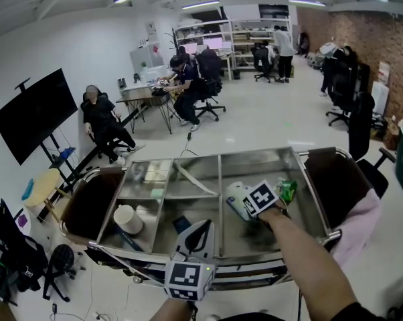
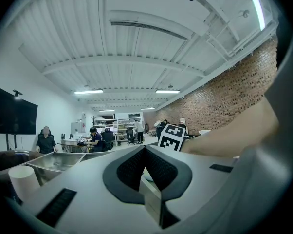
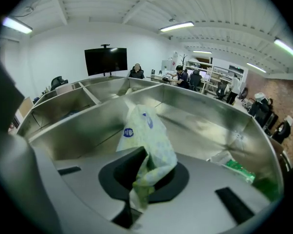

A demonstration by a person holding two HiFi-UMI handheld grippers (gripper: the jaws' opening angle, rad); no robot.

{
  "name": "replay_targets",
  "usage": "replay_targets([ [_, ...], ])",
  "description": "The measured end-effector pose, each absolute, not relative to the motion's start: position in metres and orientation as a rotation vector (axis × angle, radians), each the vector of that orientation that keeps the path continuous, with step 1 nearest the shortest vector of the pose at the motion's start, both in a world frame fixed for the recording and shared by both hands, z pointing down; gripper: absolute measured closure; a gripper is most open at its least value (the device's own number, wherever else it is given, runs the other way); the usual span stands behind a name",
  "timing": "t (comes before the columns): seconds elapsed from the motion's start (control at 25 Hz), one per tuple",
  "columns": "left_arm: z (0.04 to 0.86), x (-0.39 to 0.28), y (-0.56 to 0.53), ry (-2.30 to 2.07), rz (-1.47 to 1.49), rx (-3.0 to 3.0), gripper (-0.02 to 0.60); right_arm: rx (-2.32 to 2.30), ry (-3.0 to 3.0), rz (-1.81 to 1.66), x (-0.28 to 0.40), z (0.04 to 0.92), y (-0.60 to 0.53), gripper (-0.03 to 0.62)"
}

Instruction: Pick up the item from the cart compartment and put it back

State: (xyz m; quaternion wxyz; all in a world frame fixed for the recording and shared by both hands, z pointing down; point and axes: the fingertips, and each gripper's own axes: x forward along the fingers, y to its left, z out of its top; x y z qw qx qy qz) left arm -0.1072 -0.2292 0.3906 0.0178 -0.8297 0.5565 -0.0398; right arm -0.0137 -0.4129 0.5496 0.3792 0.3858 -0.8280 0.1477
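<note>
My two grippers over a steel cart (image 1: 255, 154)
Lower centre, my left gripper (image 1: 201, 226) is pressed together, empty; centre right, my right gripper (image 1: 245, 206) pinches the pale green packet (image 3: 146, 130) in the right compartment. Gripped; lifting and returning seem left

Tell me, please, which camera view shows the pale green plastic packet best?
The right gripper view: the plastic packet fills the centre, pinched in the right gripper. The head view shows it small, partly behind the gripper's marker cube; the left gripper view doesn't show it.
</note>
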Motion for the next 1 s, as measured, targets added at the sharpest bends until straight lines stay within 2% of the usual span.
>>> replay_targets([
  [0.28, 0.392, -0.108, -0.23, 1.73, -0.126, -2.58, 0.583, 1.039, -2.139, 0.385, -0.01, 0.538, -0.416, 0.58],
  [1.0, 0.395, -0.101, -0.23, 1.73, -0.13, -2.586, 0.581, 1.145, -2.366, 0.287, 0.004, 0.441, -0.383, 0.582],
])
